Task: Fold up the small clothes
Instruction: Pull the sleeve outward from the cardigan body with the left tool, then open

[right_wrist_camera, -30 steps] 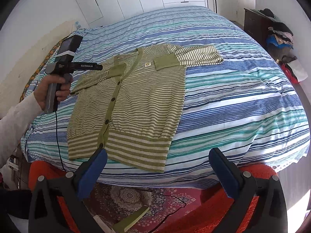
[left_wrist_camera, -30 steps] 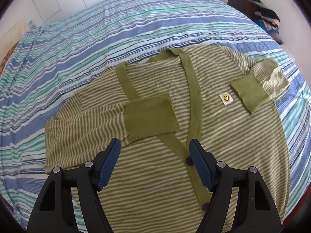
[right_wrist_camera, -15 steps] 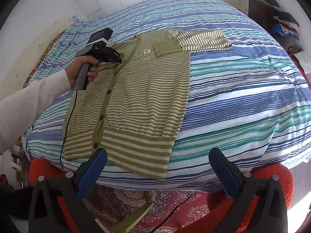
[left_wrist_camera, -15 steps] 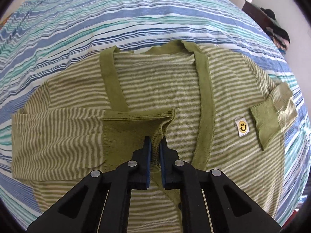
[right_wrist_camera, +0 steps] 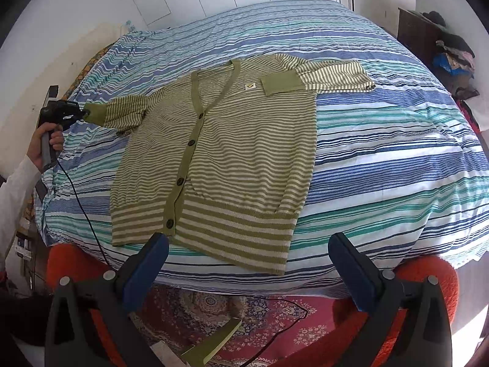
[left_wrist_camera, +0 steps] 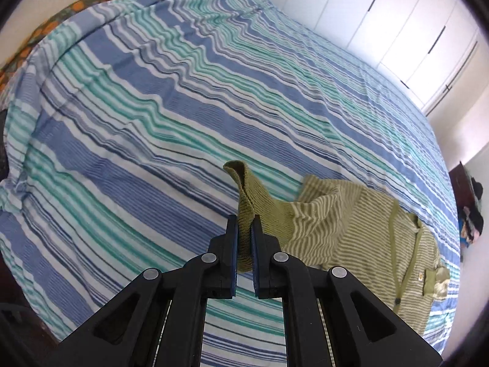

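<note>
A green-and-cream striped cardigan [right_wrist_camera: 220, 153] lies face up on the bed, buttoned down the front, its hem toward the near edge of the mattress and its V-neck toward the far side. A small yellow smiley patch [right_wrist_camera: 250, 86] sits on the chest. One sleeve is folded in across the chest, its solid green cuff [right_wrist_camera: 279, 82] lying just beside the patch. The other sleeve [right_wrist_camera: 126, 113] is drawn out sideways off the body, lifted clear of the bedding, its stripes bunched near the shoulder.

That sleeve's solid green cuff [left_wrist_camera: 244, 202] is pinched in the left gripper [left_wrist_camera: 244, 229], whose blue-padded fingers [left_wrist_camera: 233, 244] are pressed narrow on the knit; the loose edge of the cuff curls up above the pads. In the right wrist view the same gripper [right_wrist_camera: 82, 113] shows at the left edge of the bed, held by a hand [right_wrist_camera: 45, 143] in a white sleeve [right_wrist_camera: 12, 195], with a black cable [right_wrist_camera: 82, 211] trailing down from it.

The right gripper [right_wrist_camera: 247, 272] hangs near the hem with its fingers spread wide and nothing between them.

The bed wears a blue, teal and white striped sheet [right_wrist_camera: 382, 140]. Below the mattress edge there is an orange-red cover [right_wrist_camera: 424, 278], possibly a bed skirt, and a patterned red rug [right_wrist_camera: 232, 309] on the floor. White wardrobe doors [left_wrist_camera: 397, 27] stand beyond the bed, and a dark cabinet heaped with clothes [right_wrist_camera: 452, 52] sits at the far right.
</note>
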The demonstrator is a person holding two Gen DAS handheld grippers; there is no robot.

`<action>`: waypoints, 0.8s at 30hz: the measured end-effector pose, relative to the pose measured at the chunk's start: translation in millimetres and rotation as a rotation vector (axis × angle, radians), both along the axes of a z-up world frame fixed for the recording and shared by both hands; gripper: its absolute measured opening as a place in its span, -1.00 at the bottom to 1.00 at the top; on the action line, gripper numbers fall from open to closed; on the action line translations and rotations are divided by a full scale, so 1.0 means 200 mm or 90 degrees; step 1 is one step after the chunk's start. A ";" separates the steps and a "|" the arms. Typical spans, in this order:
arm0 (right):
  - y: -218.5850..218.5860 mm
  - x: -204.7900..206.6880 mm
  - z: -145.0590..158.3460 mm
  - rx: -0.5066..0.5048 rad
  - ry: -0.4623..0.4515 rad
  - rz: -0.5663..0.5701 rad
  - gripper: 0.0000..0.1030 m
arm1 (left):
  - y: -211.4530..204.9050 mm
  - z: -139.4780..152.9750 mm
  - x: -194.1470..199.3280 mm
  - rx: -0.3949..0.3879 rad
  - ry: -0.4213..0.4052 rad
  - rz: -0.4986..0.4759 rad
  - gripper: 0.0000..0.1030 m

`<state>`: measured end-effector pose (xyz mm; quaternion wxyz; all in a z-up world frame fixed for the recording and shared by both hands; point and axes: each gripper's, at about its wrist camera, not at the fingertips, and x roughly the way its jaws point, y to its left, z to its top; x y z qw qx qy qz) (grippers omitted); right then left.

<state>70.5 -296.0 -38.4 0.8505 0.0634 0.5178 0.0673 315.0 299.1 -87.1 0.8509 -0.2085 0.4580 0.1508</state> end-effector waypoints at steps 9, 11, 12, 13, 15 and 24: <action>0.31 -0.06 0.08 -0.036 -0.010 0.069 1.00 | 0.50 -0.25 -0.20 0.027 0.037 0.146 -0.89; 0.36 -0.07 0.09 -0.043 -0.008 0.079 1.00 | 0.57 -0.25 -0.20 0.037 0.036 0.171 -0.90; 0.38 -0.07 0.09 -0.046 -0.008 0.084 1.00 | 0.61 -0.25 -0.21 0.039 0.034 0.181 -0.90; 0.40 -0.08 0.09 -0.049 -0.007 0.087 1.00 | 0.64 -0.24 -0.21 0.042 0.032 0.189 -0.90; 0.42 -0.09 0.09 -0.054 -0.002 0.092 1.00 | 0.70 -0.22 -0.22 0.054 0.032 0.199 -0.90; 0.48 -0.07 0.06 -0.066 0.013 0.100 1.00 | 0.88 -0.23 -0.25 0.098 0.085 0.237 -0.94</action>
